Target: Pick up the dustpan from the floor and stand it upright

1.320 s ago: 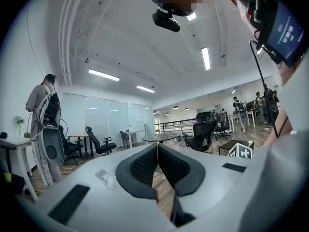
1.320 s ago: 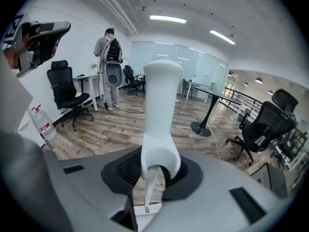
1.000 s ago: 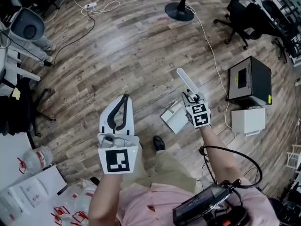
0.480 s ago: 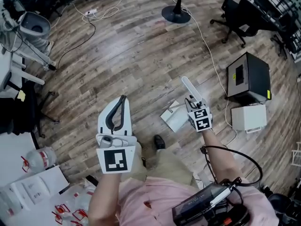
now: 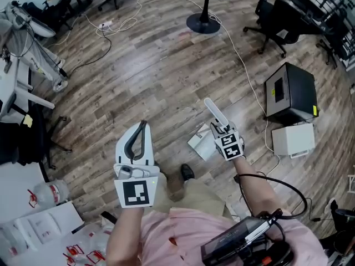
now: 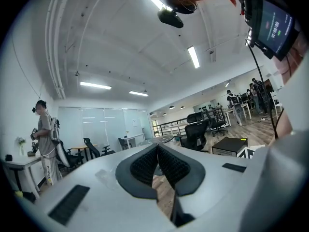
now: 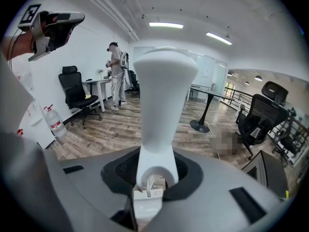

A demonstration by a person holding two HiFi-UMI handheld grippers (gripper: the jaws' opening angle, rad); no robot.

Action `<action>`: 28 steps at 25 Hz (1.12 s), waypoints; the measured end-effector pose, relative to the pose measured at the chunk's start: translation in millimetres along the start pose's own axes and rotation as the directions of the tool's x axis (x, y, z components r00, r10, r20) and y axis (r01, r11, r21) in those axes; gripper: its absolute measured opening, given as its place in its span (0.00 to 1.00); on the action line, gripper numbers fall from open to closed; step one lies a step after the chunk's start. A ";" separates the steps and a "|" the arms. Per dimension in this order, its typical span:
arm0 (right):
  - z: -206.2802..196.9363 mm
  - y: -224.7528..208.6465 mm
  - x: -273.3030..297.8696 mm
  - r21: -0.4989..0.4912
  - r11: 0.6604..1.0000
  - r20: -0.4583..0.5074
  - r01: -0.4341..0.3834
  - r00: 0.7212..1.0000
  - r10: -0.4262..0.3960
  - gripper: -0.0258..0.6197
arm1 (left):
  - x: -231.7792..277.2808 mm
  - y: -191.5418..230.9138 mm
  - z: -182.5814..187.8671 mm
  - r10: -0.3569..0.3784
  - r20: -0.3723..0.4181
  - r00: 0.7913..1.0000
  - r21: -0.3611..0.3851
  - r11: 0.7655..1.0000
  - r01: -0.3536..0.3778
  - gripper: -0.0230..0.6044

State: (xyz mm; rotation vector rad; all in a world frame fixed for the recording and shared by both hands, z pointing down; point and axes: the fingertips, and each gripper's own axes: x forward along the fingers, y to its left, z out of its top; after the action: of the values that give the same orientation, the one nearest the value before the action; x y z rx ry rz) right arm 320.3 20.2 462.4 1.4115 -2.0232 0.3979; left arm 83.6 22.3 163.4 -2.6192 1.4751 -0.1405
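White plastic, the dustpan (image 5: 202,141) hangs by its handle (image 7: 161,91) from the right claw (image 5: 220,127). That claw has kept its clamp since a second ago and has drifted a little nearer the left claw (image 5: 142,127). Only the head view shows the pan end, low beside the person's shoe (image 5: 187,172) over the wooden floor (image 5: 155,65). The right gripper view shows the handle rising straight out of that claw's grip. The left gripper view shows the left claw closed tip to tip, nothing in it.

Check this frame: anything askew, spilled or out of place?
Nothing spilled or damaged. The dustpan is clamped by its handle in the right tongs, not yet stood on the floor. A white cable trails loose there.
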 end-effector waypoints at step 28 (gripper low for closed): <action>-22.2 34.6 -89.1 0.205 0.965 -0.019 0.165 0.986 -0.165 0.38 | -57.3 -16.5 24.7 -0.174 0.076 0.982 -0.074 0.981 0.180 0.06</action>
State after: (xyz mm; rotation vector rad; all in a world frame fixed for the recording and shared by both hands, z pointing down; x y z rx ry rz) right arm 315.8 110.9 425.2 1.6909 -1.8882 0.5476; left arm 71.5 81.5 140.7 -2.7873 1.2500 -0.0078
